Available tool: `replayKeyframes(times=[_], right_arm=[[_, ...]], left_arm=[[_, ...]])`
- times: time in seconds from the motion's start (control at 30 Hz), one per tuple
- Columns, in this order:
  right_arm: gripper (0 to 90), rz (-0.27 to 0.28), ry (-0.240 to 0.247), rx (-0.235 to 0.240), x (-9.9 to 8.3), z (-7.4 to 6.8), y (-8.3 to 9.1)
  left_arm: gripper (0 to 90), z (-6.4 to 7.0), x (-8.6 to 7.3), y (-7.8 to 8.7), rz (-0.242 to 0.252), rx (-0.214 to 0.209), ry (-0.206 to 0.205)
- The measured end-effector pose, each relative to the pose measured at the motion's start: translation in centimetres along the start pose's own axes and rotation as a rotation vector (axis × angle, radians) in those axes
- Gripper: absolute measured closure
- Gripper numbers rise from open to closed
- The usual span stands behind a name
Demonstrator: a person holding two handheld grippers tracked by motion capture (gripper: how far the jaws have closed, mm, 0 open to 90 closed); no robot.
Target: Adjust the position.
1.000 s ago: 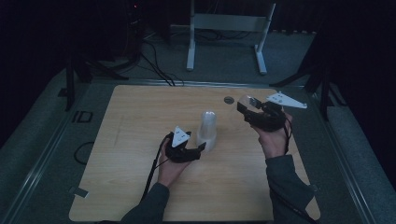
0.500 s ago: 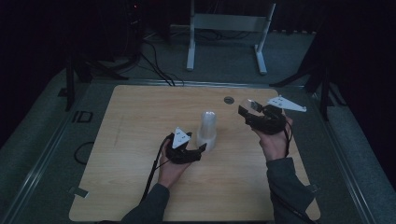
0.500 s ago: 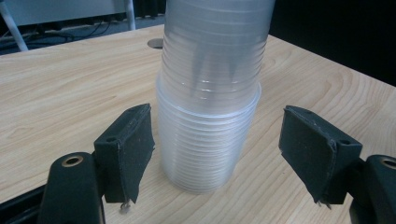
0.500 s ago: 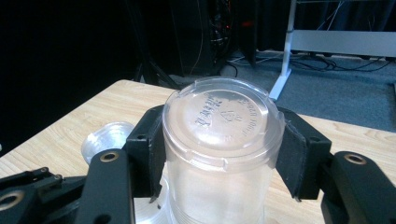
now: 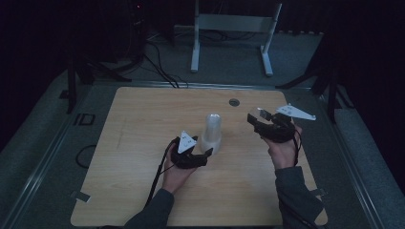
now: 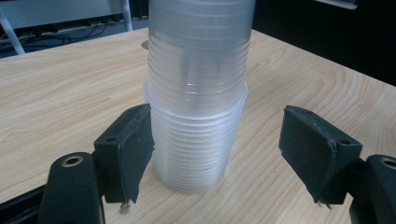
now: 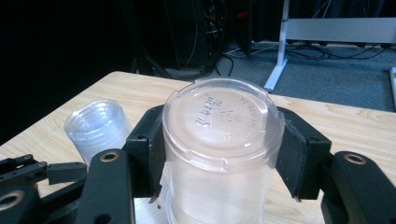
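A stack of clear plastic cups (image 5: 211, 132) stands upside down near the middle of the wooden table (image 5: 138, 124). My left gripper (image 5: 205, 153) is open at the stack's base. In the left gripper view the stack (image 6: 196, 112) stands between the two pads, the left pad (image 6: 133, 144) close against it and the right pad well apart from it. To the stack's right my right gripper (image 5: 258, 117) is held above the table, shut on a single clear cup (image 7: 222, 140) whose base faces the camera. The right gripper view also has the stack (image 7: 98, 126) at left.
A small round hole (image 5: 234, 102) sits in the table near its far edge. Beyond the table stand a metal frame (image 5: 234, 24) and cables (image 5: 157, 67) on the floor. Dark floor surrounds the table on all sides.
My right gripper with the single cup has drifted slightly right and toward the person, away from the stack. The left gripper and the stack have stayed put.
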State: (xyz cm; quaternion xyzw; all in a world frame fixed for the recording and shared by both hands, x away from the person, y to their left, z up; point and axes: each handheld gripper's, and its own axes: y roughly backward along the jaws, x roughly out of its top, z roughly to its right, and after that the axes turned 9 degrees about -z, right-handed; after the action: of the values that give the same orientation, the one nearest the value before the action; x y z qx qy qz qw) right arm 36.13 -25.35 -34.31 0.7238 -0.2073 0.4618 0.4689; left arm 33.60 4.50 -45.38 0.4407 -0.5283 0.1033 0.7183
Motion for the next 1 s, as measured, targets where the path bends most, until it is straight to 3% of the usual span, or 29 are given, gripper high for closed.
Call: replayKeyframes(times=[0.33, 1.0], right_arm=[[40.9, -0.022, -0.017, -0.011, -1.0, 0.7, -0.1], [40.8, -0.072, -0.045, -0.023, -4.4, 1.7, 0.1]], left_arm=[[25.9, 0.3, 0.2, 0.2, -0.009, 0.004, -0.031], [29.4, 1.4, 0.1, 0.2, -0.023, -0.040, -0.069]])
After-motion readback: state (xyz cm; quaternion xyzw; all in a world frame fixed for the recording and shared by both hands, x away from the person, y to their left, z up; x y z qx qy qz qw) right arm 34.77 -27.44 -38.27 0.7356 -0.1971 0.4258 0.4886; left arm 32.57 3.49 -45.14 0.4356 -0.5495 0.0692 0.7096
